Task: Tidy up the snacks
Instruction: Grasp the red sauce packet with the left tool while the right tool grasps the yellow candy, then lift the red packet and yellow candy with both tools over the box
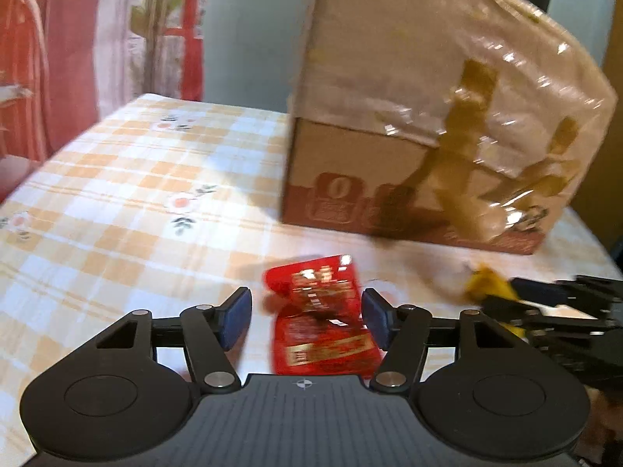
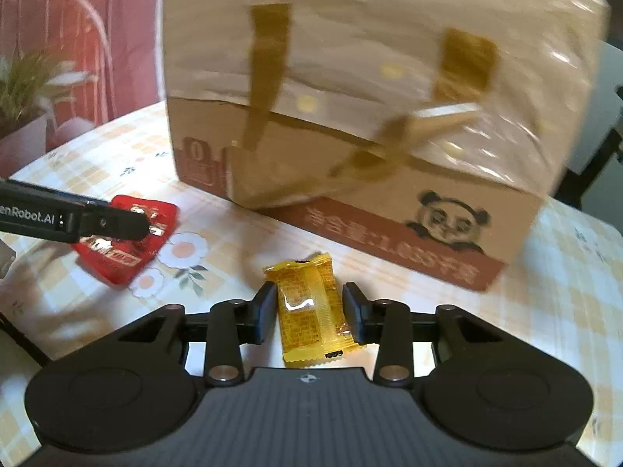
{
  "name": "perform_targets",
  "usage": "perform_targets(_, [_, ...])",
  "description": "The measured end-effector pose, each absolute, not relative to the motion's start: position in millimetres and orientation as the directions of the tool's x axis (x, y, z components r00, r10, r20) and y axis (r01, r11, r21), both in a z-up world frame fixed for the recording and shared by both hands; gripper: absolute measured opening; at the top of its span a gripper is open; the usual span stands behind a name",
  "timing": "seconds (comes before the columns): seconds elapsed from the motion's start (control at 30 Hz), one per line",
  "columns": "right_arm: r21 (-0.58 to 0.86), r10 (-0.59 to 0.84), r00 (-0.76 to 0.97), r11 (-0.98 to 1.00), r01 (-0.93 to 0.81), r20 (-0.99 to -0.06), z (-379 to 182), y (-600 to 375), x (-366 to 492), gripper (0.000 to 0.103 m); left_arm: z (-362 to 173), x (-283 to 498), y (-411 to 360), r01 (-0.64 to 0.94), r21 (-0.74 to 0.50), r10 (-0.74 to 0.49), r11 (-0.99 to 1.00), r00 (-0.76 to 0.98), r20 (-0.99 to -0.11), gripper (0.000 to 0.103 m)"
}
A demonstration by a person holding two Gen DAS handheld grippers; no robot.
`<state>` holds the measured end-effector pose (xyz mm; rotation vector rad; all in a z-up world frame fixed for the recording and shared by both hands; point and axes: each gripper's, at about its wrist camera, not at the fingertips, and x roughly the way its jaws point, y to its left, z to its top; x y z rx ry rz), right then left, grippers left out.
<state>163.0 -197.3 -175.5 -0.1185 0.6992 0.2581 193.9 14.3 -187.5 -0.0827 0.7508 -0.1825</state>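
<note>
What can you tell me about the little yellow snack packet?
The small yellow crinkly plastic snack packet is a shiny, see-through pillow pack with crimped zigzag ends, a seam down its middle and tiny dark print too small to read. It lies flat and sealed on the checked flowered tablecloth, lengthwise between the fingers of the right gripper, in front of the panda-printed cardboard box. The jaws stand close on both sides, but whether they touch it is unclear. In the left wrist view it shows only as a yellow blur.

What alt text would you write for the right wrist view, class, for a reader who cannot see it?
The right gripper straddles a yellow snack packet on a checked tablecloth, before a cardboard box. At left, the left gripper reaches over a red snack packet.
</note>
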Motion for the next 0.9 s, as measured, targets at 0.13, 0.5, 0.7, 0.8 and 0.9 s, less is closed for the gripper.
perform_targets(0.13, [-0.010, 0.200, 0.746, 0.964, -0.267, -0.635, -175.9, -201.8, 160.0, 0.039, -186.4, 195.0, 18.7, 0.120, -0.152, -0.192, 0.981, 0.711, -0.676, 0.065])
perform_targets(0.5, [0.059, 0.246, 0.740, 0.961, -0.270, -0.625, -175.6, -211.3, 160.4, 0.039, -188.0, 197.7, -9.4, 0.145, 0.001, -0.104, 0.989, 0.719, -0.687, 0.072])
perform_targets(0.7, [0.081, 0.260, 0.739, 0.960, -0.269, -0.621, -175.7, -213.3, 160.4, 0.039, -184.1, 201.4, -16.2, 0.147, 0.007, -0.100, 0.989, 0.704, -0.703, 0.070])
perform_targets(0.8, [0.089, 0.265, 0.738, 0.959, -0.270, -0.621, -175.4, -215.1, 160.0, 0.039, -182.8, 196.1, -19.7, 0.179, -0.007, -0.134, 0.984, 0.706, -0.695, 0.062])
perform_targets(0.9, [0.098, 0.269, 0.737, 0.959, -0.268, -0.620, -175.2, -216.5, 159.9, 0.039, -177.7, 190.5, -23.0, 0.223, -0.034, -0.186, 0.974, 0.712, -0.677, 0.031])
